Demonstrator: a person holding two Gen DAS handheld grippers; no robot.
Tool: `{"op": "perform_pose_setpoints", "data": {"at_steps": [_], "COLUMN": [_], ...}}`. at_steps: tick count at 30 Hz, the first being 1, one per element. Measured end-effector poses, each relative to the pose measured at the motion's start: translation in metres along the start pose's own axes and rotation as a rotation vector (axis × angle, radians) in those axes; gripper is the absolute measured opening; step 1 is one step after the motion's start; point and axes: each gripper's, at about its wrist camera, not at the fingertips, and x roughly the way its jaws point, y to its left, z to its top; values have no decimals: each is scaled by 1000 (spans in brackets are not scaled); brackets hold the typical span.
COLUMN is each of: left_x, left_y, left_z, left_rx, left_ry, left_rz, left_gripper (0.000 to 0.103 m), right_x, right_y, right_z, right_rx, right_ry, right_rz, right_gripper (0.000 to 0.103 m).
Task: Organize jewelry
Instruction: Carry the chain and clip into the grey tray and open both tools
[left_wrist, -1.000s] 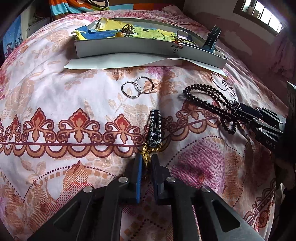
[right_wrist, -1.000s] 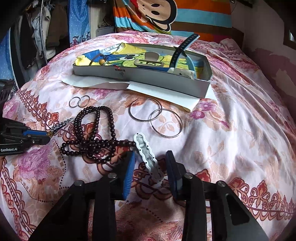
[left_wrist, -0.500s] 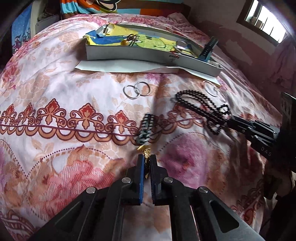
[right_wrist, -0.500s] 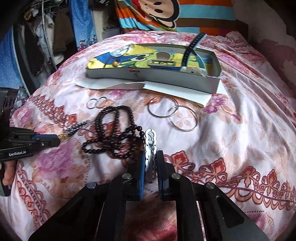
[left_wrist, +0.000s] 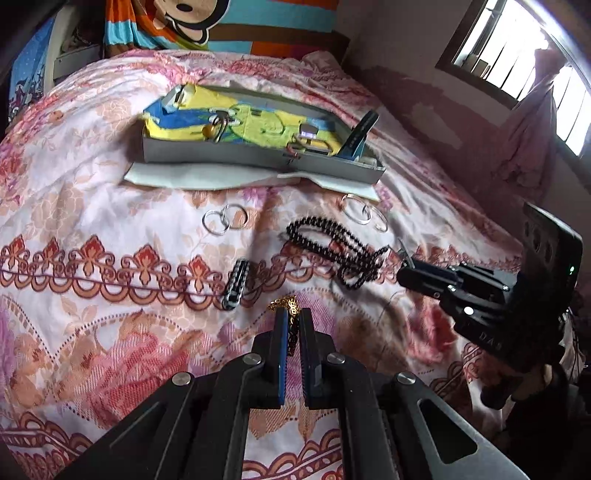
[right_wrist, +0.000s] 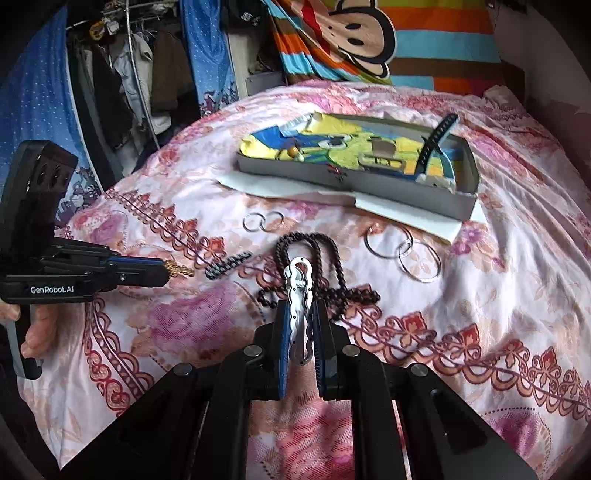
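Gold chain: a small gold-coloured link chain (left_wrist: 289, 305) is being pinched between the closed fingers of the left gripper (left_wrist: 291, 321), lifted just off the floral pink bedspread (left_wrist: 92, 206), probably for carrying to the box.
White clip: a white wavy metal hair clip (right_wrist: 300, 295) is being clamped edge-on by the right gripper (right_wrist: 301, 314), nearer than the box, so it is hanging clear of the beads.
Box: the shallow grey cardboard box (left_wrist: 236, 155) with a yellow-blue cartoon lining is sitting at the far side, already holding a few pieces; it looks like the collecting place.
Beads: a dark brown bead necklace (right_wrist: 317, 266) is lying on the bedspread between the right gripper and the box.
Rings: 2 small silver rings (left_wrist: 224, 221) and 2 larger silver bangles (right_wrist: 402, 249) are waiting just in front of the box.
Black strip: a black-and-white braided bracelet (left_wrist: 235, 283) is lying in front of the box, left of the beads.
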Motion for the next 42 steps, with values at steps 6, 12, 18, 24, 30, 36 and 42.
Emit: {"op": "perform_pose_setpoints", "data": {"at_steps": [6, 12, 18, 24, 30, 36, 42], "left_x": [-17, -12, 20, 75, 120, 152, 159], "left_y": [0, 17, 27, 19, 13, 7, 11], "left_z": [17, 67, 131, 174, 179, 175, 170], "left_rx": [25, -56, -126, -152, -200, -175, -203], "left_ry": [-146, -252, -303, -303, -309, -234, -204], "left_rz": [-33, -15, 0, 12, 26, 65, 56], "left_gripper": [6, 6, 6, 6, 6, 6, 6], "right_x": [-6, 2, 29, 55, 80, 92, 94], "right_y": [-4, -26, -55, -89, -117, -127, -132], "right_z": [8, 37, 73, 92, 93, 93, 89], "right_rx": [2, 50, 59, 140, 200, 225, 238], "right_ry": [-99, -206, -251, -302, -269, -269, -271], "right_rz": [-17, -43, -97, -124, -172, -141, -148], "right_gripper": [11, 11, 11, 11, 11, 11, 12]}}
